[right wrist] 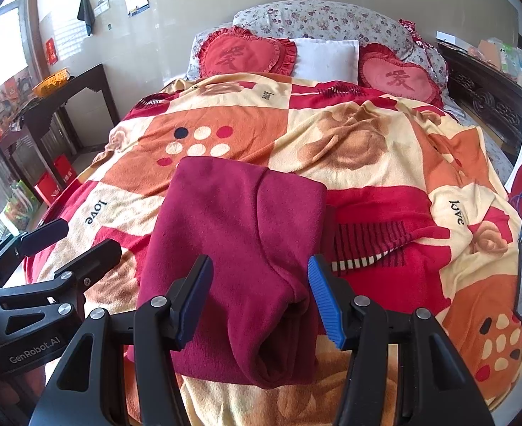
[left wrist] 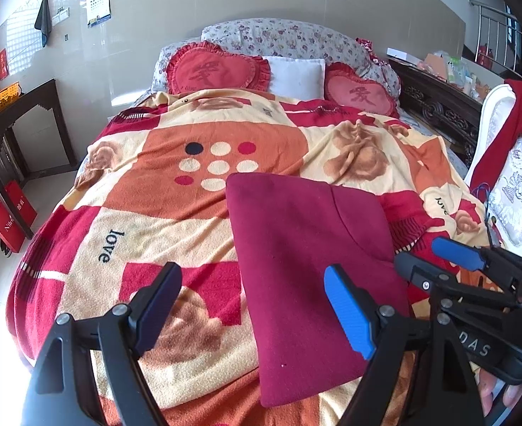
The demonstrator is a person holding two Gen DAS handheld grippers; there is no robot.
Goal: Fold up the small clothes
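While maroon garment (right wrist: 232, 255) lies folded on blanket (right wrist: 367, 149), both grippers gape.

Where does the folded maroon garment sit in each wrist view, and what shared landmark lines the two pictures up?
Left wrist: folded maroon garment lies right of centre on the blanket, mostly between that tool's fingers.
Right wrist: garment lies centre-left, its near end between the open fingers.
Shared landmark: the white pillow between two red heart cushions.
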